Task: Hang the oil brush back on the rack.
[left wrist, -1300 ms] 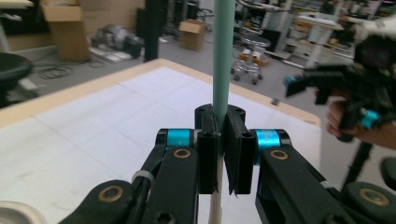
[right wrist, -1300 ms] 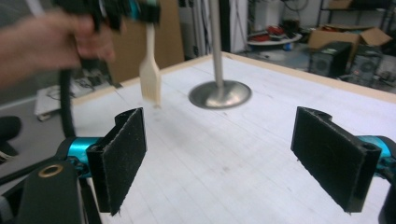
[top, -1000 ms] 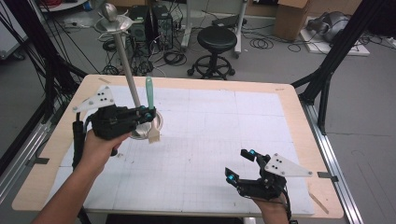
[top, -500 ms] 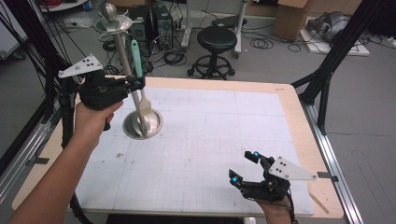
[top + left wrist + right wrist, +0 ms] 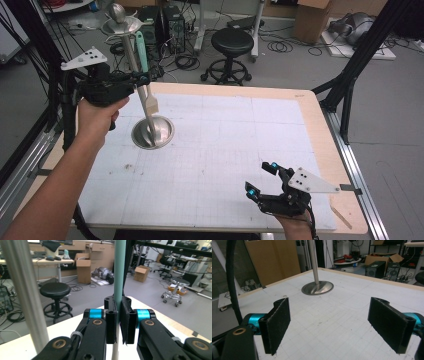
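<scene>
A spatula with a teal handle [image 5: 141,47] and a pale flat head [image 5: 151,104] hangs upright, head down, above the table. My left gripper [image 5: 138,78] is shut on its handle, raised at the table's far left; in the left gripper view the pads [image 5: 126,320] press on the teal handle [image 5: 119,270]. Right beside it stands a metal stand with a round base [image 5: 152,132], a slanting pole [image 5: 131,55] and a small dish on top. My right gripper [image 5: 259,176] rests low near the front right, open and holding nothing [image 5: 337,325].
A white gridded mat [image 5: 240,140] covers the wooden table. The stand's base [image 5: 317,288] lies ahead of the right gripper. A black stool [image 5: 231,42], computer cases and cables sit on the floor beyond the far edge. Black frame posts flank the table.
My left hand has lifted the spatula up and to the left, so its head has risen off the stand's base. The right gripper has stayed where it was.
</scene>
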